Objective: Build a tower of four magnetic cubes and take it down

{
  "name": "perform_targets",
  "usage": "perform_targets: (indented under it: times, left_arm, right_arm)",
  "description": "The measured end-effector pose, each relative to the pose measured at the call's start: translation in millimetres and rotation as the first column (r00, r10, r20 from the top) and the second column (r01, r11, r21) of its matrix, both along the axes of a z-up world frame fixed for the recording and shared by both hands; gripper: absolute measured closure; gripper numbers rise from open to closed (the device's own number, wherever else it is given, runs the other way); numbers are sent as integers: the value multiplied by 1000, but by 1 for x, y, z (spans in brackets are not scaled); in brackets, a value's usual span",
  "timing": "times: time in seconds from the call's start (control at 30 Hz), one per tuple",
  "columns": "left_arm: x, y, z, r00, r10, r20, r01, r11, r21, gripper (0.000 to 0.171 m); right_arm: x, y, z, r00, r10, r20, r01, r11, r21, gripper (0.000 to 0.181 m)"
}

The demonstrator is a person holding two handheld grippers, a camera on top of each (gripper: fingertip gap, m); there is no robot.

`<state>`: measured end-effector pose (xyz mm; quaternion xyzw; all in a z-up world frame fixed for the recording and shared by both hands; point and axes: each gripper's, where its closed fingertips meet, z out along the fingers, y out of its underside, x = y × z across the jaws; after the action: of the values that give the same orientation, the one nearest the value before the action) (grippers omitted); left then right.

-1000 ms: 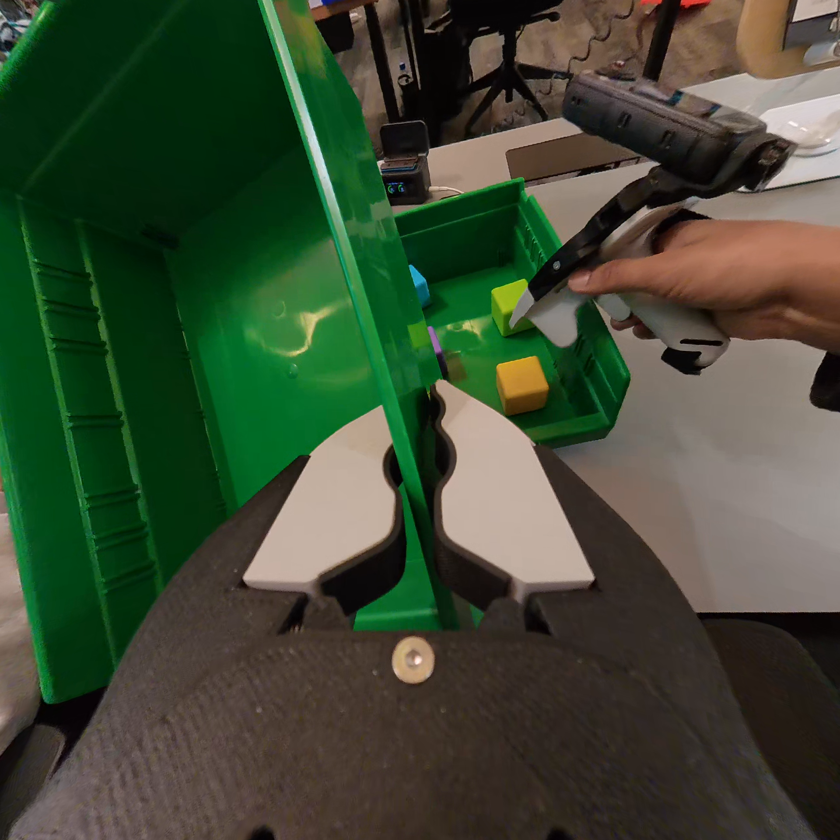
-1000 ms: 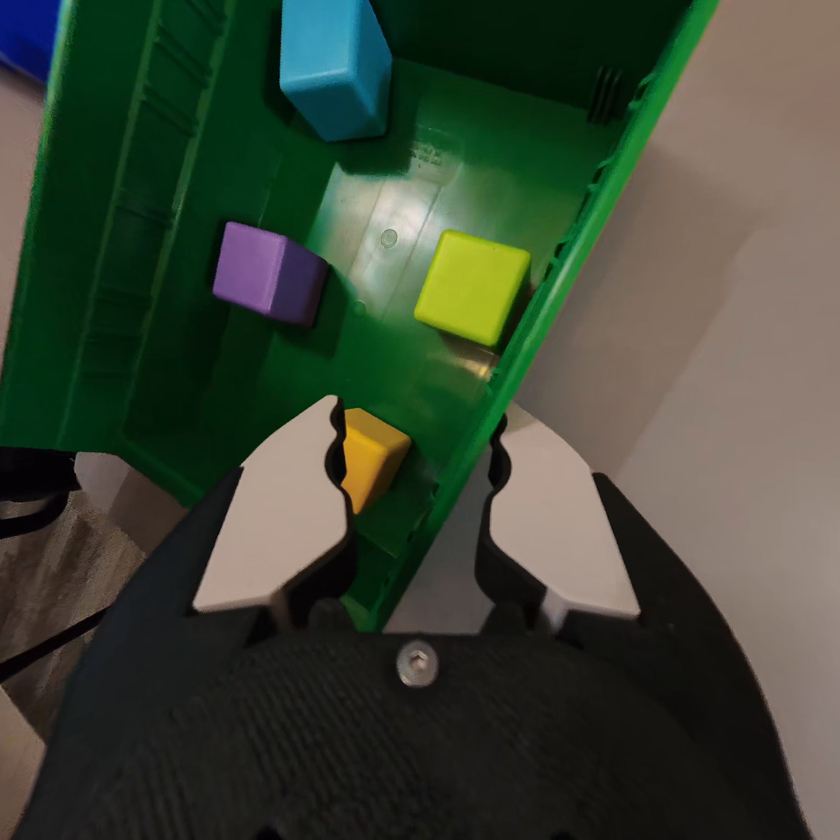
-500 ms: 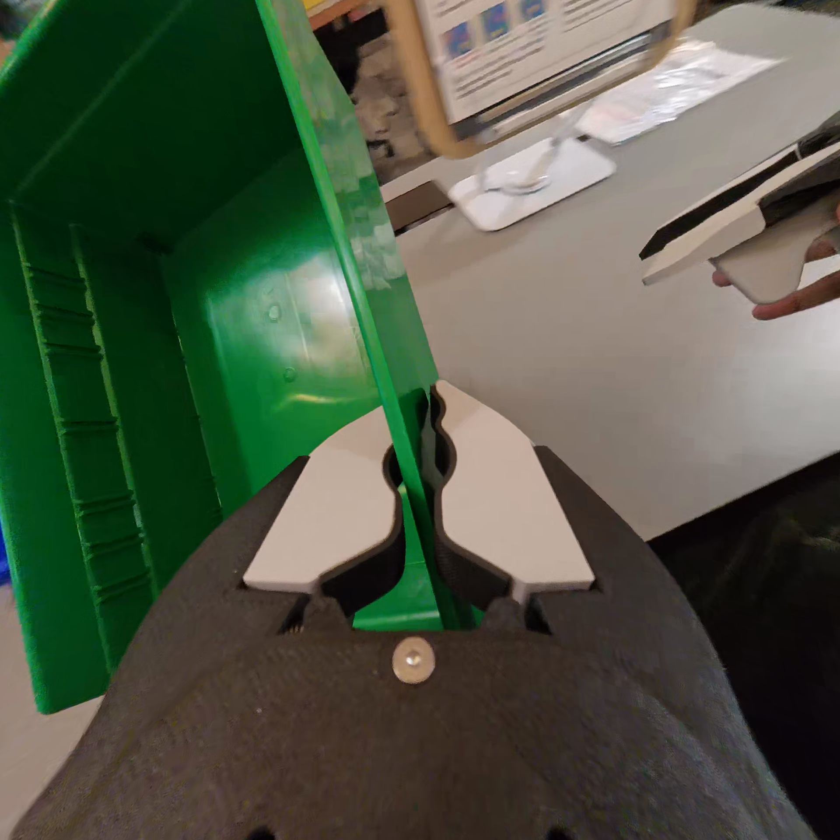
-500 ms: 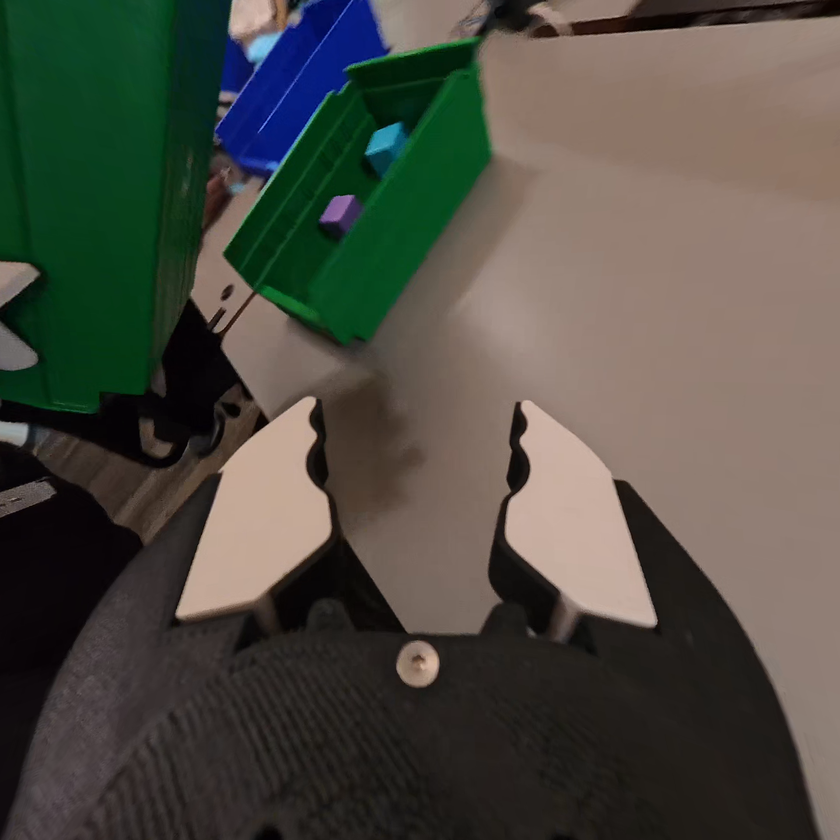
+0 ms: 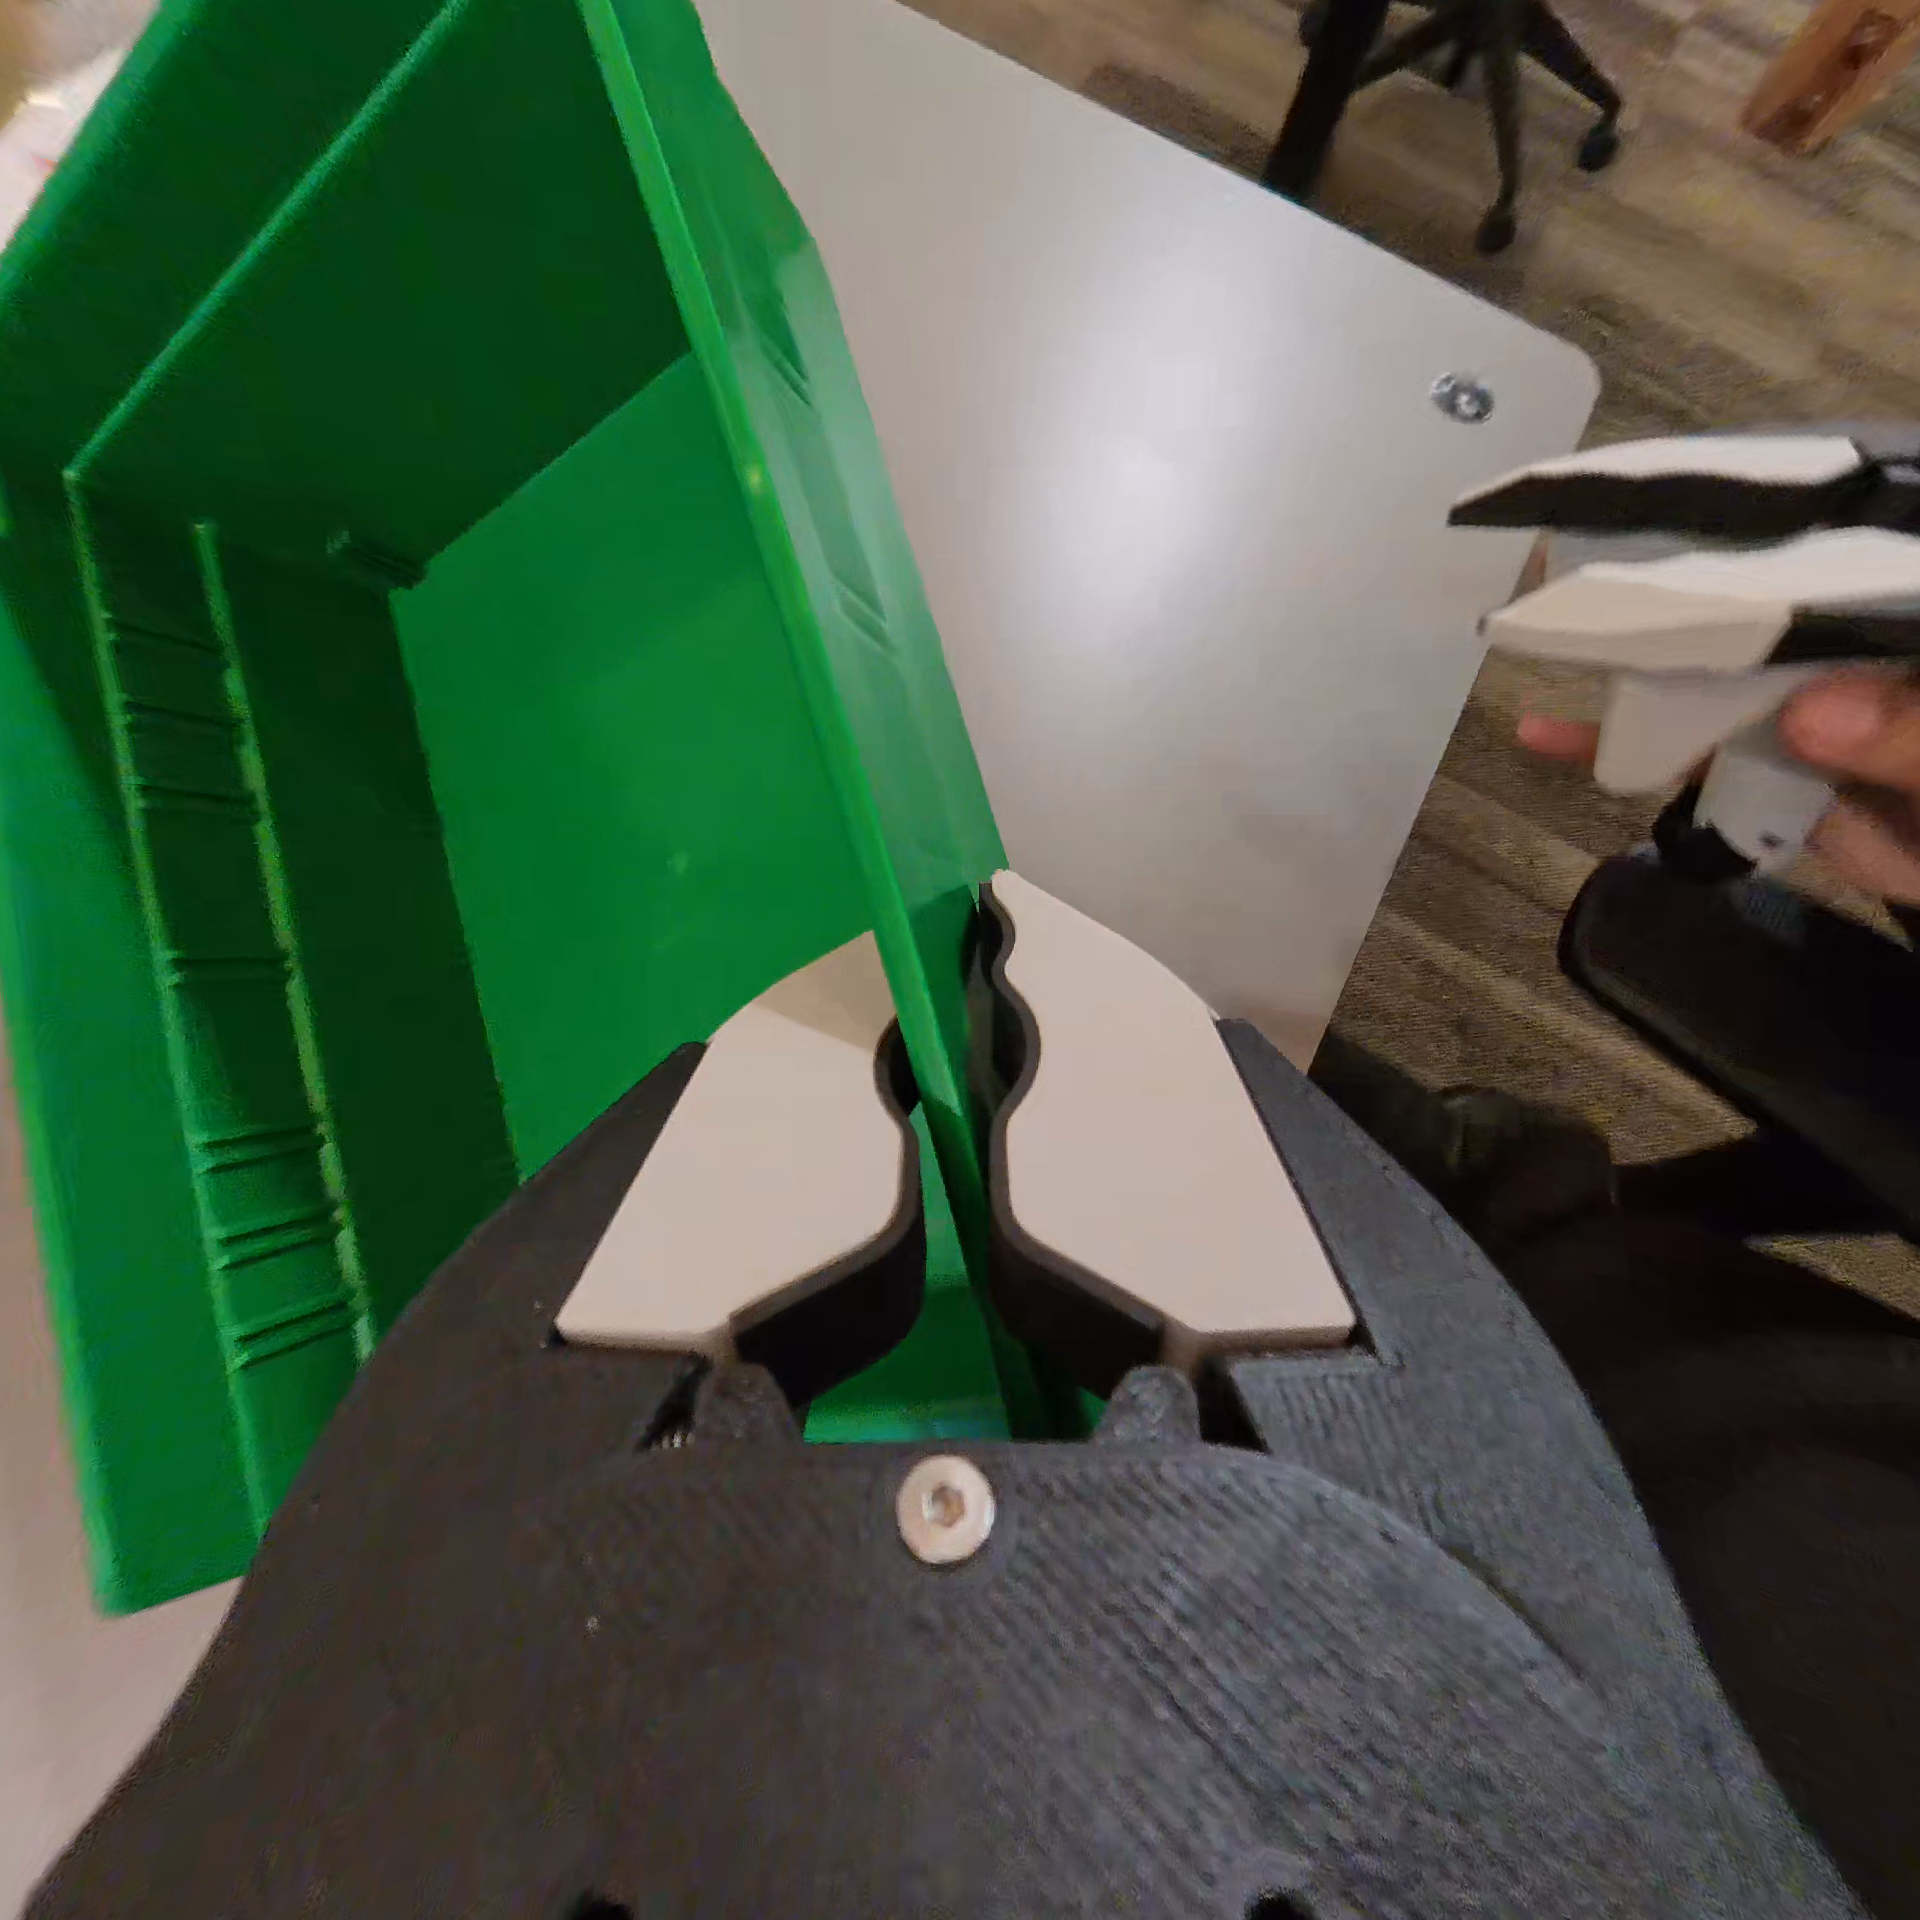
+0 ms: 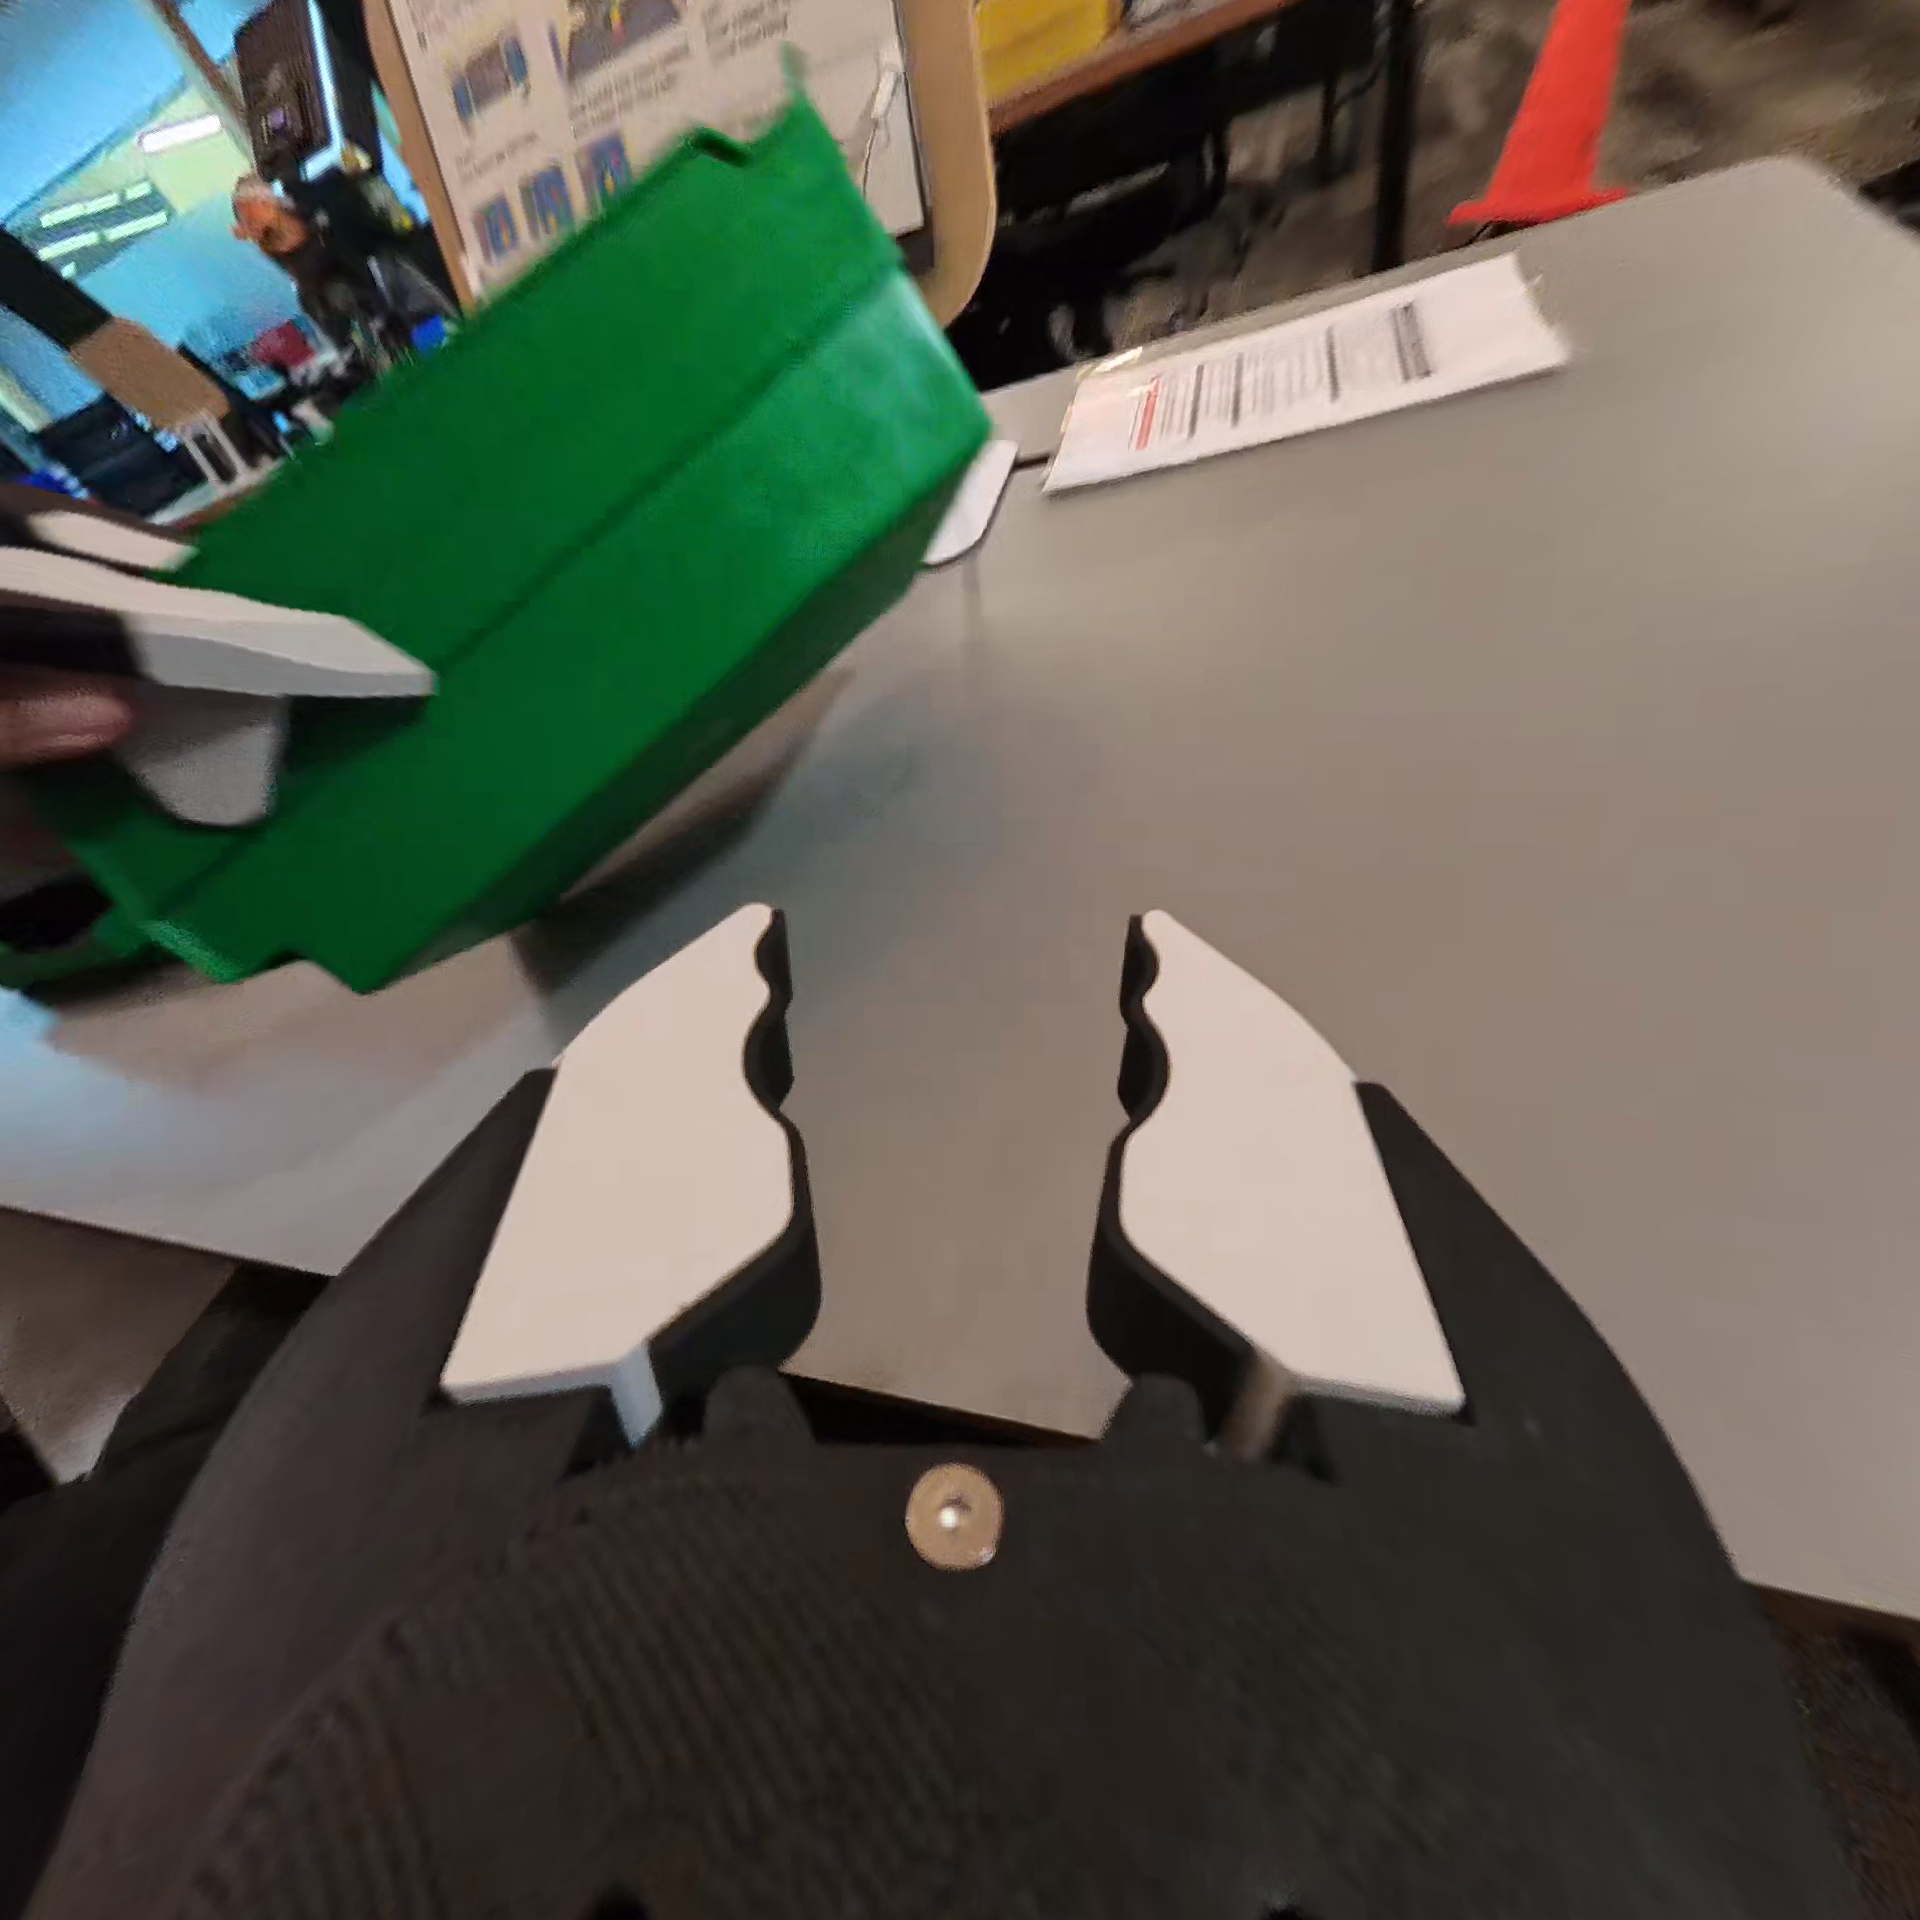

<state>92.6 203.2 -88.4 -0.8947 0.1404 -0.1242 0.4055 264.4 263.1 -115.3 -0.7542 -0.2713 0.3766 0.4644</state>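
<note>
Clamping one side wall of a green bin (image 5: pixel 582 727), the left gripper (image 5: pixel 951 935) has its two white fingers (image 5: pixel 1132 1143) pressed on either face of that thin wall, no gap left betw. them. Bin is lifted off the grey counter (image 5: pixel 1143 499) and tilted, w/ its open side facing the left wrist cam; ribbed inner wall at left, smooth floor panel behind; nothing visible inside. In the right wrist view the same green bin (image 6: pixel 582 582) hangs at a slant above the counter (image 6: pixel 1351 779), its shadow on the surface below, and the left gripper (image 6: pixel 260 665) shows at the frame's left edge w/ part of a hand just behind it. Right gripper (image 6: pixel 951 935) is spread wide, fingers well apart, nothing betw. them, hovering over bare counter near its front edge and apart from the bin. It also shows at the right of the left wrist view (image 5: pixel 1486 561), beyond the counter's edge. A printed white sheet (image 6: pixel 1309 384) lies on the counter farther back, and an orange cone (image 6: pixel 1548 114) stands on the floor beyond. Bkgd is blurred.
</note>
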Motion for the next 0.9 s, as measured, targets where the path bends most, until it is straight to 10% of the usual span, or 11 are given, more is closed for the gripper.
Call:
perform_targets:
  times: [0.27, 0.57, 0.9]
  left_arm:
    - [66, 104, -45, 983, -63, -173, 52, 996, -65, 164]
    - [130, 134, -66, 985, -146, -95, 136, 985, -109, 148]
    - [66, 76, 21, 992, -122, 10, 120, 983, 140, 122]
  right_arm:
    - [-1, -8, -23, 992, 30, 120, -29, 1000, -5, 113]
    - [12, -5, -26, 996, -16, 92, 18, 999, -28, 125]
    - [0, -8, -19, 963, -132, 237, 80, 973, 217, 132]
